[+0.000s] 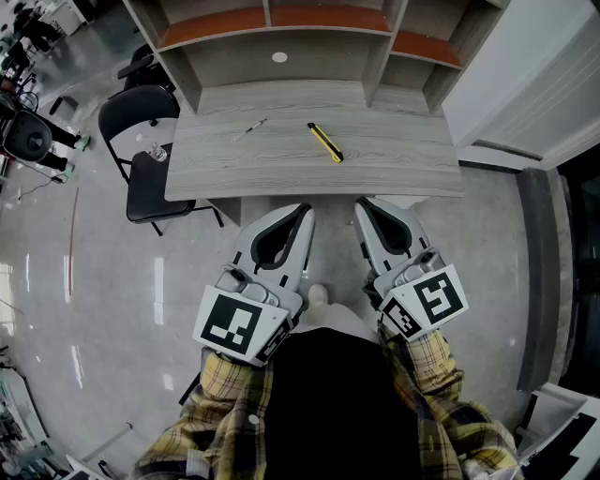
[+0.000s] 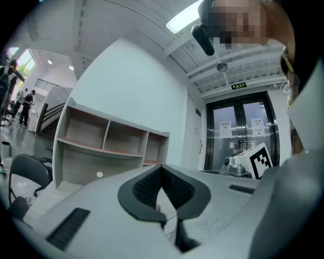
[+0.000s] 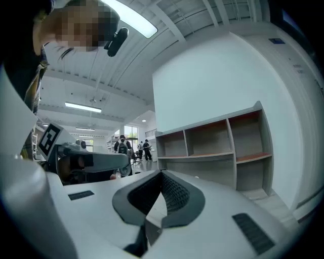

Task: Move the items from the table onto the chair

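An open shelf unit (image 1: 281, 70) of grey wood-grain board has reddish-brown shelf boards (image 1: 220, 23) and a small round white sticker (image 1: 279, 57) on its back panel. The glossy grey floor (image 1: 103, 281) shows pale streaks of reflected light. Black equipment (image 1: 28, 136) stands at the head view's left edge. Dark-framed glass double doors (image 2: 243, 134) have a green exit sign (image 2: 238, 86) above them. Several people (image 3: 122, 147) stand far off in the hall.

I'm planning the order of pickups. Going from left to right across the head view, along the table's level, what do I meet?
black chair → pen → yellow utility knife
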The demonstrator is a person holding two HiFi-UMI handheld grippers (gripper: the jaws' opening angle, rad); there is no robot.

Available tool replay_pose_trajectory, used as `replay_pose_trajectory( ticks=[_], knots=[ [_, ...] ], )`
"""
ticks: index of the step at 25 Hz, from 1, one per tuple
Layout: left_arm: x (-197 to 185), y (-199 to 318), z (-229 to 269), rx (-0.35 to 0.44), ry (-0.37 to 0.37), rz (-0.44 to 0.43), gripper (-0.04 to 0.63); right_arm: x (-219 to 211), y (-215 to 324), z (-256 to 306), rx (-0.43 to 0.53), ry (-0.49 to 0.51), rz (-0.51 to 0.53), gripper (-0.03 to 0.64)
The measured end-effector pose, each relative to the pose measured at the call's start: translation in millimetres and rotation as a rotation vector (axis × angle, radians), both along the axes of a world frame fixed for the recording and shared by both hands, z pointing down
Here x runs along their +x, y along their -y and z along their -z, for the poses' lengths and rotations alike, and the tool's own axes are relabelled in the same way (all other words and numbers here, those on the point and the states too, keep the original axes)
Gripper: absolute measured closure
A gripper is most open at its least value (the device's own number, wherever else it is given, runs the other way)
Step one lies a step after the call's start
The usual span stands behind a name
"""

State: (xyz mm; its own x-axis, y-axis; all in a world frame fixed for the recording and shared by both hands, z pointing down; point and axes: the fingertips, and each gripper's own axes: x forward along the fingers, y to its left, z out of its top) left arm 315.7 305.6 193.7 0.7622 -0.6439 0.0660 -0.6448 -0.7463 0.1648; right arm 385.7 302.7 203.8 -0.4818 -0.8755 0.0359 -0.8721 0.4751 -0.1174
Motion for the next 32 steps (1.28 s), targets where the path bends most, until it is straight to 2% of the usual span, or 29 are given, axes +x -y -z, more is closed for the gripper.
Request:
replay_pose_trajectory(
  ticks=[5, 16, 25, 32],
  knots=[
    [8.2, 4.7, 8.4, 0.010, -0.032, 0.015, 0.592, 5.9, 1.5, -3.4, -0.002, -0.004, 0.007, 0.600],
    [16.6, 5.3, 0.9, 0.014, -0.011, 0.057, 0.592, 23.1, 3.5, -10.1, 0.005, 0.003, 0.033, 0.600],
    [-23.6, 33.8, -2.8, 0.013, -0.028, 0.153, 0.592, 0.6, 25.6, -18.6, -0.010, 0.011, 0.076, 0.600],
    [-58.4, 92.0, -11.4, 0.002, -0.017, 0.137, 0.592, -32.6, 76.6, -28.4, -0.030, 0.008, 0.052, 0.600]
  ],
)
